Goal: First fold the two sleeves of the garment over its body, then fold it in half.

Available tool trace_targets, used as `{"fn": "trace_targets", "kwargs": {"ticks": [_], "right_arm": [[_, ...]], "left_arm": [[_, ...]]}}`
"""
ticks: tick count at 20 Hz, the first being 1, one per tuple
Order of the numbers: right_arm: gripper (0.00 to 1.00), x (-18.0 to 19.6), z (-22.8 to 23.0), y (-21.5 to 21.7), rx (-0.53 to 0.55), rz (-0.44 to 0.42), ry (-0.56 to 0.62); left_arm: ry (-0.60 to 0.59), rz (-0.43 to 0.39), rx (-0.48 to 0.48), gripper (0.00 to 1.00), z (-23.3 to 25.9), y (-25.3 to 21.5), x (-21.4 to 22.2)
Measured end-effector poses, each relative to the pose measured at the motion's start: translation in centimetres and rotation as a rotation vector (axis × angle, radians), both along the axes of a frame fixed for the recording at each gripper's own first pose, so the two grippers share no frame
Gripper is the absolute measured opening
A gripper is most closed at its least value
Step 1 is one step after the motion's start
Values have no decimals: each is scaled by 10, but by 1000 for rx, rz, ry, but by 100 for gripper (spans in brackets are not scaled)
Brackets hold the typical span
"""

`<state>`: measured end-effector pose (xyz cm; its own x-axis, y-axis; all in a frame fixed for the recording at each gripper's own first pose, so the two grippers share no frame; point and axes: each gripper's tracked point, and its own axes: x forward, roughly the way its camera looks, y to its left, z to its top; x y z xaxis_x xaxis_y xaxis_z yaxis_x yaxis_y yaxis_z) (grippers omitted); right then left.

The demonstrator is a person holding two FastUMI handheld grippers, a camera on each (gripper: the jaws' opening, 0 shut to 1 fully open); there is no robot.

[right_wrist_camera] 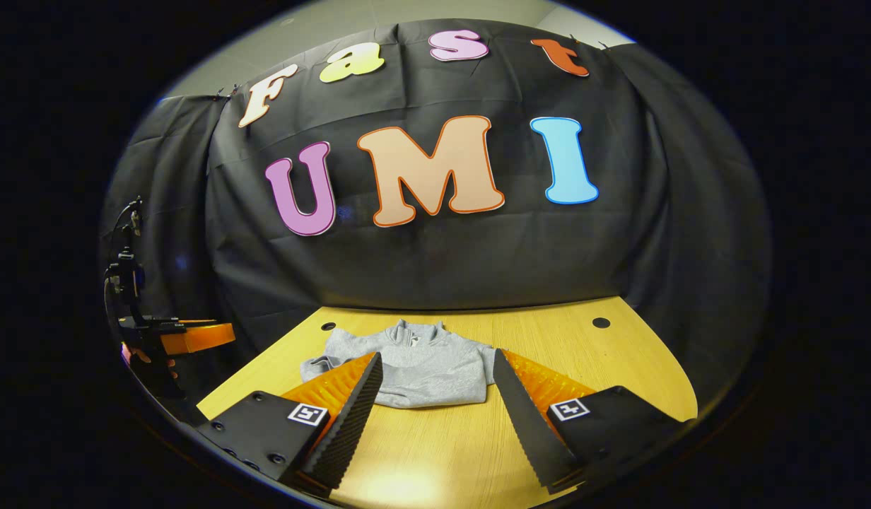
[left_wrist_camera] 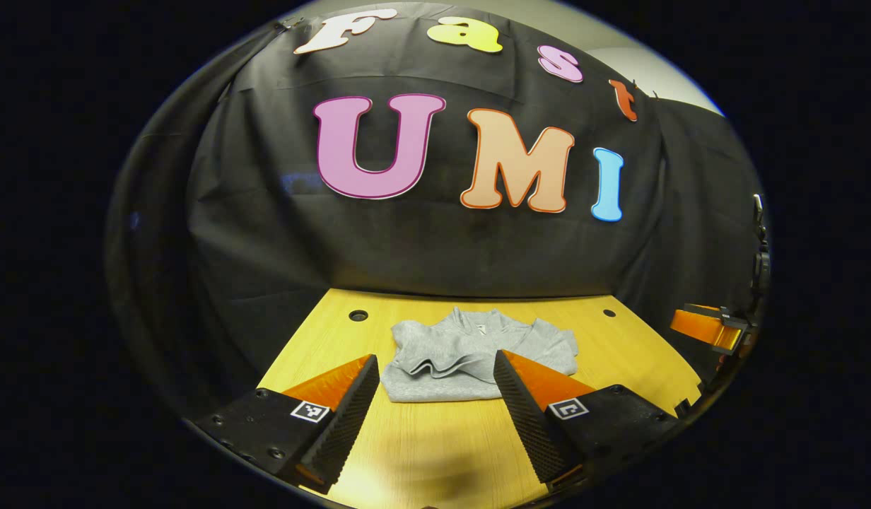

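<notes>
Wooden table (left_wrist_camera: 435, 438) low in frame, black cloth wall (left_wrist_camera: 435, 240) behind | grey garment (left_wrist_camera: 471, 357) lies crumpled mid-table | left gripper (left_wrist_camera: 435, 375) spread, empty | right gripper (right_wrist_camera: 435, 375) spread, empty

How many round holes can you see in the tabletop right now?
2. One hole sits near the table's far-left corner, the other hole near the far-right corner, on either side of the grey garment. More could be hidden under it.
</notes>
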<state>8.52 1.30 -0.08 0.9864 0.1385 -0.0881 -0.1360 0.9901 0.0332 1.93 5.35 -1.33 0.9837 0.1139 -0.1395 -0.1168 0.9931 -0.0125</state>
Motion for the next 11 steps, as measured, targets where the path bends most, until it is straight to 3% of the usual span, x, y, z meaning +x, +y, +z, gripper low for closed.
{"fn": "trace_targets", "kwargs": {"ticks": [11], "right_arm": [[98, -7, -11, -25, -55, 81, 34]], "left_arm": [[-26, 118, -64, 93, 0, -12, -14]]}}
